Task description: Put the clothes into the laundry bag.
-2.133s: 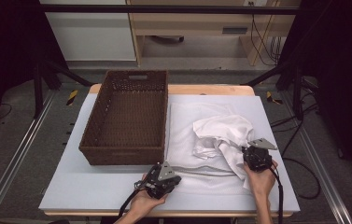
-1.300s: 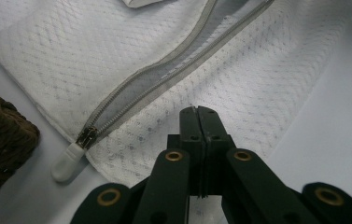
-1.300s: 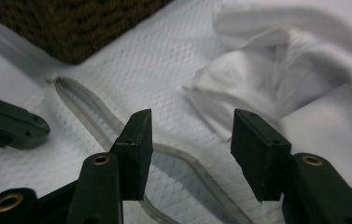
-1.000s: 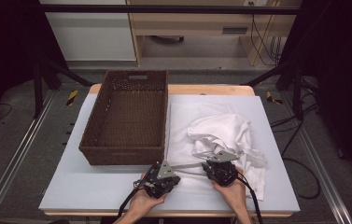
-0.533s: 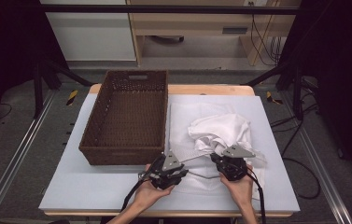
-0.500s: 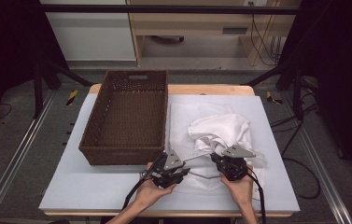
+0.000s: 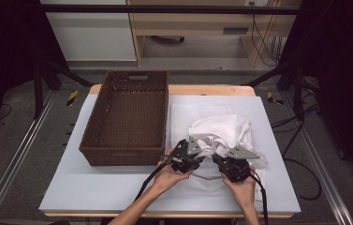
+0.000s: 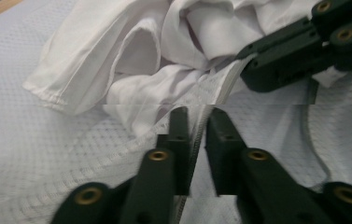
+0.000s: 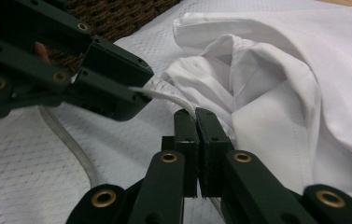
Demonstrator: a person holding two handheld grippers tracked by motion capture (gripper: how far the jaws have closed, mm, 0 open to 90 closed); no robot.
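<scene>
A crumpled white garment (image 7: 221, 129) lies on the right half of the table. Its ribbed edge (image 8: 211, 88) runs taut between my two grippers at the front. My left gripper (image 7: 198, 157) has just been closing, and that edge sits pinched between its tips (image 8: 194, 112). My right gripper (image 7: 218, 160) is shut on the same ribbed edge (image 9: 164, 95) a short way along, tips (image 9: 194, 112) tight together. In each gripper view the other gripper faces it closely: the right gripper (image 8: 243, 65) and the left gripper (image 9: 141, 91). Loose folds (image 9: 276, 70) pile up behind them.
A dark brown wicker basket (image 7: 94, 140) stands just left of the garment, its near right corner close to my left hand. A pale mat (image 7: 94, 187) covers the table. Dark frame posts and cables flank the table on the floor.
My left gripper has moved away from the front edge and rightward to the garment's edge. The right gripper came in from the right earlier, then shifted slightly right and held still.
</scene>
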